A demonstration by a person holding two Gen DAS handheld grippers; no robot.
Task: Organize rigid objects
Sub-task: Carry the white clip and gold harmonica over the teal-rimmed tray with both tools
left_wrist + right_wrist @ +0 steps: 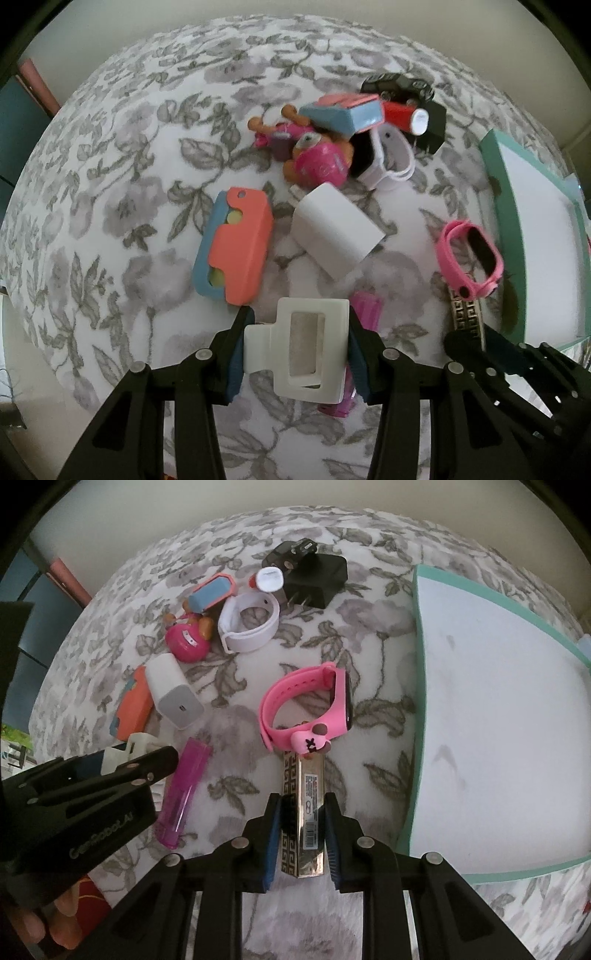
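Gripping white hair clip (308, 350) w/ my left gripper (295, 354), pads on both sides, above floral cloth (129, 184); right gripper (301, 843) clamped narrow on gold patterned box (304, 812), its far end touching pink watch (306, 705); teal tray (498, 709) to its right.

Only thing I can actually read is "GenRobot.AI" — white lettering on the black body of the left gripper (138, 760). The gold box (308, 812) has a printed label, but it's too tiny to make out.
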